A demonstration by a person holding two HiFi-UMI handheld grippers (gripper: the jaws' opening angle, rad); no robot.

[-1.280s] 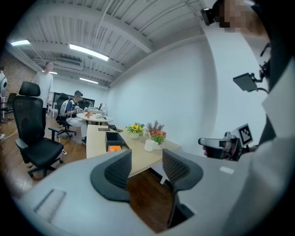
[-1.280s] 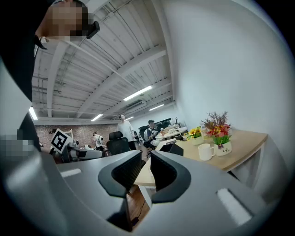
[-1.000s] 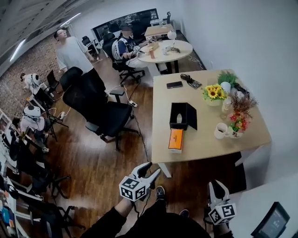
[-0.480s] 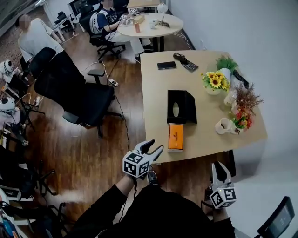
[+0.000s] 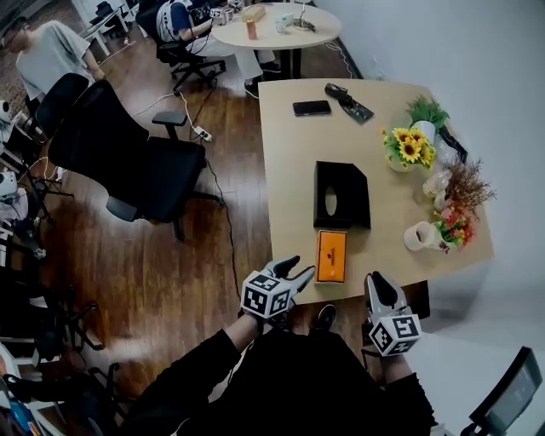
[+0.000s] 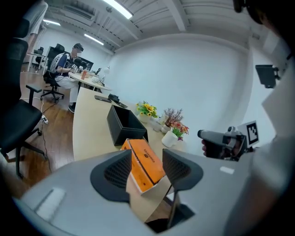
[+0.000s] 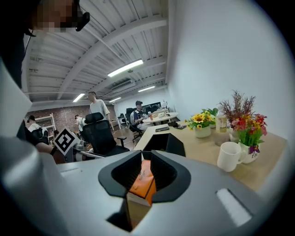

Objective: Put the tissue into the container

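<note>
Whereas both hung short earlier, left gripper (image 5: 297, 266) and right gripper (image 5: 380, 280) now meet the table's (image 5: 289, 170) near edge, jaws apart, empty.

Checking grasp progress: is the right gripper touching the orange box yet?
Apart. The head view shows bare table between the right gripper and the orange box; its jaws hold nothing.

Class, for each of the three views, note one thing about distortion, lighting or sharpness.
Head view: the wide lens bows the edges of the table, and the light is even. Left gripper view: fisheye with black corners, the ceiling lamp glares white, the orange box is crisp. Right gripper view: same round black border, the wall curves, the mug is in focus.
</note>
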